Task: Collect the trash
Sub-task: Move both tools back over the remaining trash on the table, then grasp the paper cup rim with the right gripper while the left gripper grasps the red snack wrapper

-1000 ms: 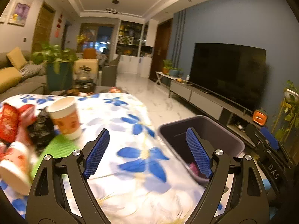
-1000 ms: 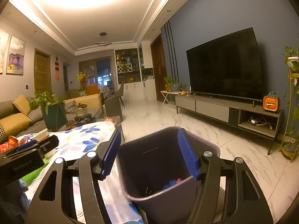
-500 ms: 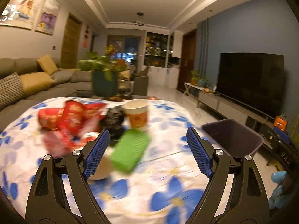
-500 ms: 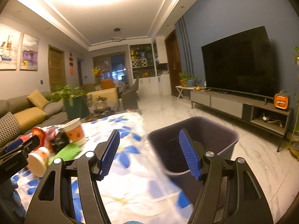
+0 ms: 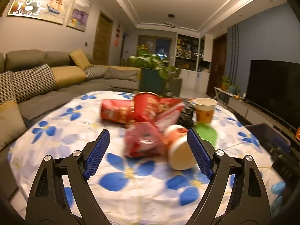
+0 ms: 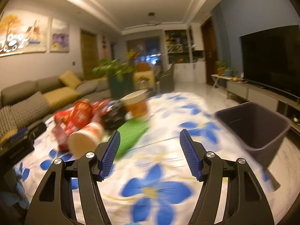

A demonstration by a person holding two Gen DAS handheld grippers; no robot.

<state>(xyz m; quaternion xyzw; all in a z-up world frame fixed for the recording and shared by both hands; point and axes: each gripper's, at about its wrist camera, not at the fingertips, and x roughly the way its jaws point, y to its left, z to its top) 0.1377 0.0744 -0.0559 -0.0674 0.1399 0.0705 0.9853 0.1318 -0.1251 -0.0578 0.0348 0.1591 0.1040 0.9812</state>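
Note:
A heap of trash lies on the flowered tablecloth (image 5: 131, 178): red snack wrappers (image 5: 144, 142), a red tube (image 5: 116, 110), a tipped paper cup (image 5: 180, 150), an upright orange cup (image 5: 204, 110), a black bag (image 5: 184, 115) and a green sheet (image 5: 207, 134). My left gripper (image 5: 148, 151) is open, its fingers either side of the wrapper and tipped cup, short of them. My right gripper (image 6: 150, 153) is open and holds nothing; the tipped cup (image 6: 86, 138) and green sheet (image 6: 131, 133) lie to its front left. The dark bin (image 6: 260, 125) stands off the table's right edge.
A grey sofa (image 5: 46, 82) with yellow cushions runs along the left. A potted plant (image 5: 151, 71) stands behind the table. A large TV (image 6: 271, 60) on a low cabinet lines the right wall across a white marble floor (image 6: 195, 88).
Both grippers have swung left, away from the bin and toward the trash heap. The heap now sits between the left gripper's fingers in view. Both stay open.

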